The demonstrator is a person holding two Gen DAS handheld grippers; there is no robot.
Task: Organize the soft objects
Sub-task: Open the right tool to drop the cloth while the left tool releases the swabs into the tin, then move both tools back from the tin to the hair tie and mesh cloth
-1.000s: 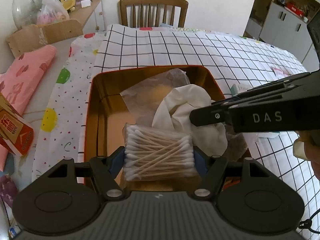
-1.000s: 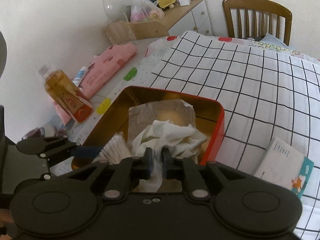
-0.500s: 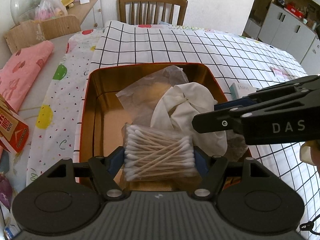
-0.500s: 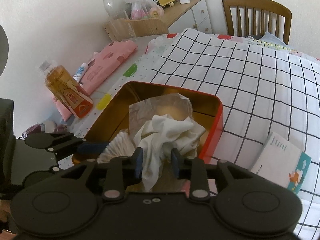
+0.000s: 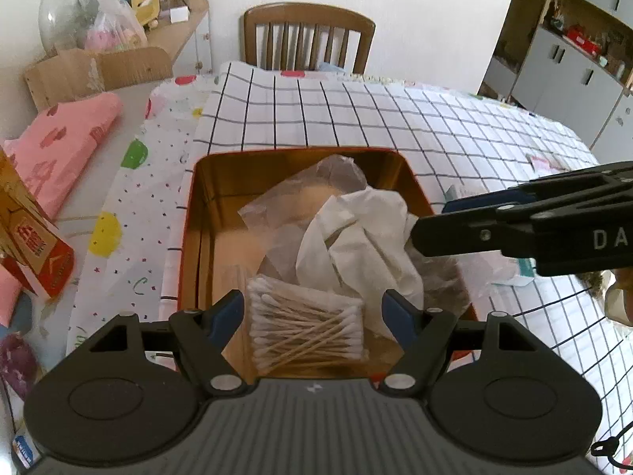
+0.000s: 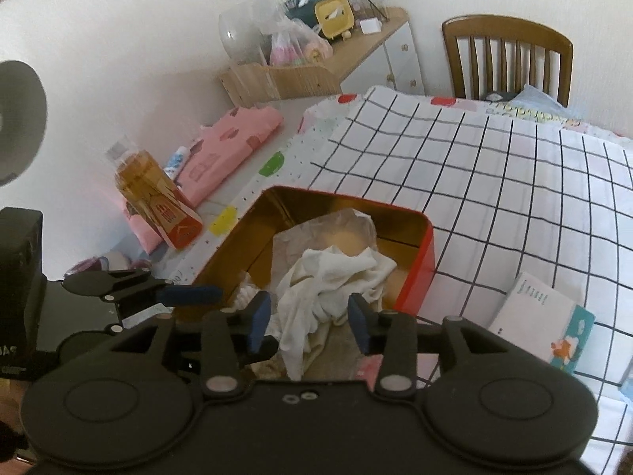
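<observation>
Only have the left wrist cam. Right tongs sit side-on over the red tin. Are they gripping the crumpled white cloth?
Observer: No. The right wrist view shows the right tongs opening. Their pads are off the crumpled white cloth, which lies between them in the red-walled, gold-lined tin.
Operator: What's hidden behind them on the black-and-white checked tablecloth?
Observer: A flat white packet with a teal edge, beside the tin's red wall and not touching it.

Tin's (image 5: 190,237) floor under cloth (image 5: 364,245) hidden
</observation>
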